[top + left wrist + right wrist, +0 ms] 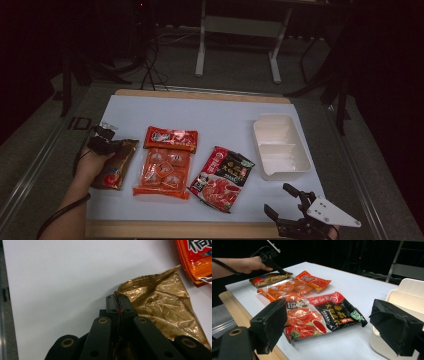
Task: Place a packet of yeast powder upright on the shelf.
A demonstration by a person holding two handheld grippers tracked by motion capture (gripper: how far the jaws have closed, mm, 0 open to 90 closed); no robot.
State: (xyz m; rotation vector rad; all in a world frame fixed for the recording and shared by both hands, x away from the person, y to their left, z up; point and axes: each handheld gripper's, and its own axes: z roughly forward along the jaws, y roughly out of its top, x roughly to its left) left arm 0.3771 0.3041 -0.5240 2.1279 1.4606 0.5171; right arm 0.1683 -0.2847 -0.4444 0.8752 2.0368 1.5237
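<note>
— Dark room, one white tabletop [220, 115] lit in the middle. Where is the gold pouch [116, 164]?

— At nine o'clock on the sheet, lying flat, just beside the orange multipack [165, 162] to its right. The left claw [106, 142] is clamped on the pouch's crimped top corner; in the left gripper view the jaws stand pressed together with foil [160, 307] pinched between them.

— Why the corner?

— Likely because a flat seam gives thin jaws something to bite on.

— And the hand?

— The left hand [92, 162] comes in from seven o'clock, claw angled down to the pouch. The right claw [292, 207] waits at five o'clock, jaws apart, nothing held, near the white tray [280, 145] and the red-and-black packet [222, 177].
</note>
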